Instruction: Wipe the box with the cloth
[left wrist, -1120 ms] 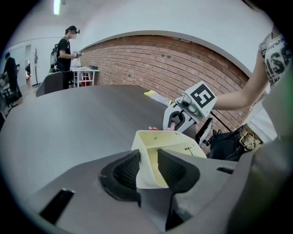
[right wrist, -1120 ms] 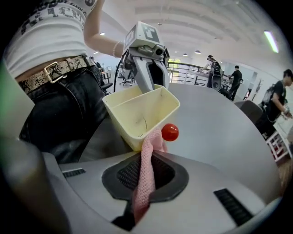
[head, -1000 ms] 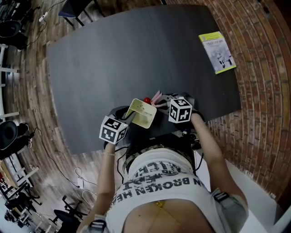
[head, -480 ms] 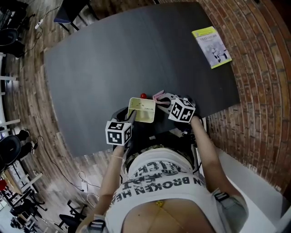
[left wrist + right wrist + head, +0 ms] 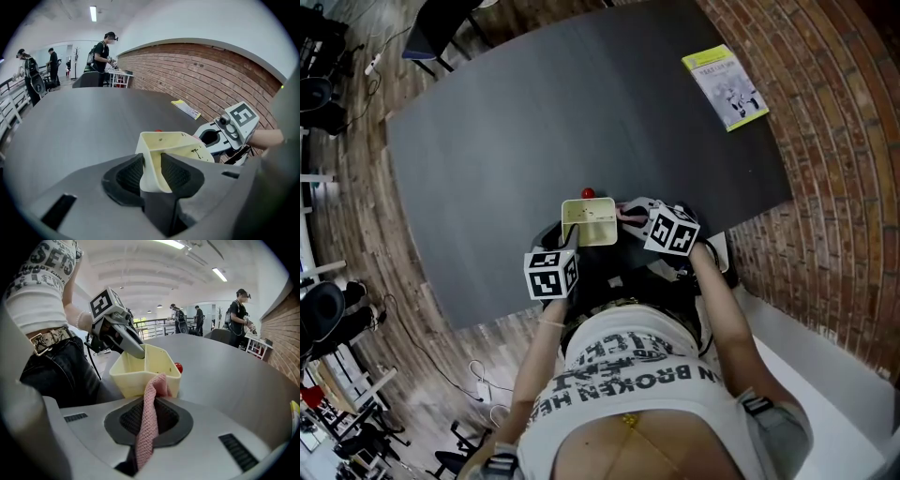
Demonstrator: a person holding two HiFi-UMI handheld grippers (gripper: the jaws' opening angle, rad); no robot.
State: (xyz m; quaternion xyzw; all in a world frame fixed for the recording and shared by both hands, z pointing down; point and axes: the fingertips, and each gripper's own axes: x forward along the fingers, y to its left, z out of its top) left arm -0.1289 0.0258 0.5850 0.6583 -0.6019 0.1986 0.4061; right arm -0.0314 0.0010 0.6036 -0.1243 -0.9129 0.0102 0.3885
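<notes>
The box is sitting in the grip at the near edge of the table, its opening now facing more squarely upward than 1 second ago, when it was tipped. The left gripper is clamping 1 wall of the box, its jaws having just been closing a little tighter on it. On the box's right, the right gripper is pinching the pink cloth. The cloth's free end is now meeting the box's outer wall instead of standing clear above it — so the wiping is likely beginning. A small red thing is lying just behind the box; a booklet is lying well beyond it.
</notes>
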